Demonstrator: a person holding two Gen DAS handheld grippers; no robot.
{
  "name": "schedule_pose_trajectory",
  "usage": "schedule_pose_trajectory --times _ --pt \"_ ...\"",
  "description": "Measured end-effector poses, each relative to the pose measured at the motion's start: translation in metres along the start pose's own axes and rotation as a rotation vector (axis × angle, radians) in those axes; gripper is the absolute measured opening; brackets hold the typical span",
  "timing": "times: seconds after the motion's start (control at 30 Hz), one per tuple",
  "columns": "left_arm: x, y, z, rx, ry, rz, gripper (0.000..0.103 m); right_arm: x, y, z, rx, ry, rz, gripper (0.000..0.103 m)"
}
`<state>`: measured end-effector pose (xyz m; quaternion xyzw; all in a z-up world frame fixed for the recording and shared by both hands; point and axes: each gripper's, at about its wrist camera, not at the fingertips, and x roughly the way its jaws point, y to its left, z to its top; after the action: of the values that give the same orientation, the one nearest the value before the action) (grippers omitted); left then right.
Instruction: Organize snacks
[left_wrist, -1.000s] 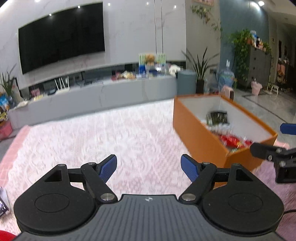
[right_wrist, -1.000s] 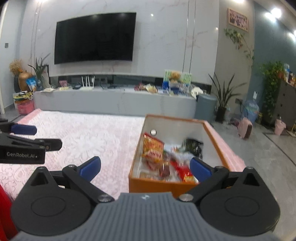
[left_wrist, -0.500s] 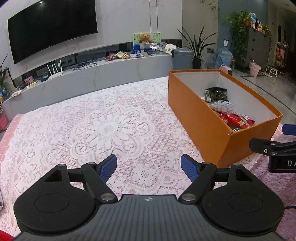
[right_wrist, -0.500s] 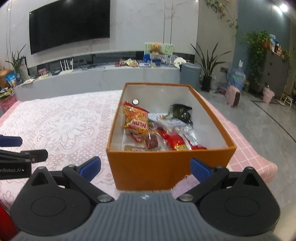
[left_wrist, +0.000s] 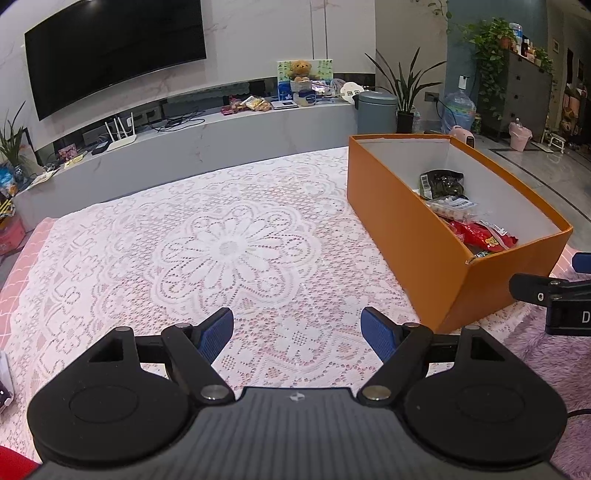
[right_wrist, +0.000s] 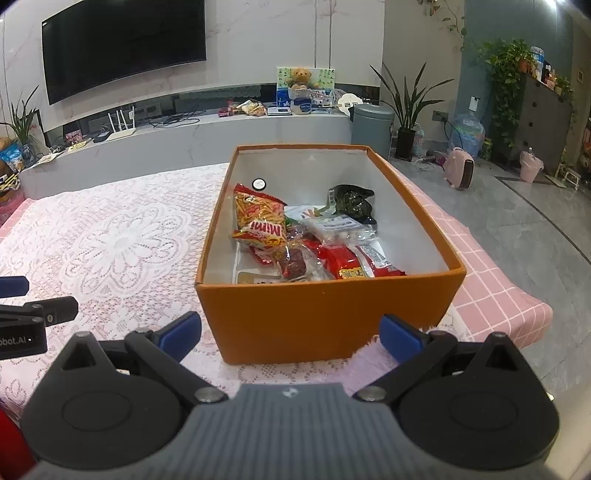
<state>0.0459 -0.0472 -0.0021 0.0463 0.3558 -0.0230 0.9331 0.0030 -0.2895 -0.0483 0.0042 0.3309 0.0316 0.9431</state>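
The orange box (right_wrist: 328, 317) sat straight ahead of the right gripper (right_wrist: 290, 334), its long axis running away from that claw, short end wall nearest. The right hand was plainly the nearer one; for the left gripper (left_wrist: 297, 330) the box (left_wrist: 406, 236) lay off to the right, and only lace lay ahead of it. Both claws stood wide and empty. Inside lay the snacks: a yellow Mimi bag (right_wrist: 260, 221) leaning at the left wall, red packets (right_wrist: 343, 258) toward the near end, a dark pouch (right_wrist: 351, 201) farther back. All rested on a white lace cloth (left_wrist: 229, 251) over pink check. Beyond were a wall television (left_wrist: 114, 55) and a grey console (left_wrist: 221, 133).
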Motion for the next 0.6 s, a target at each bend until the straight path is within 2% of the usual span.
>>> schedule_pose_trajectory --times 0.6 --pt "-0.003 0.007 -0.002 -0.040 0.011 -0.003 0.092 -0.009 0.013 0.001 -0.071 -0.038 -0.013 0.100"
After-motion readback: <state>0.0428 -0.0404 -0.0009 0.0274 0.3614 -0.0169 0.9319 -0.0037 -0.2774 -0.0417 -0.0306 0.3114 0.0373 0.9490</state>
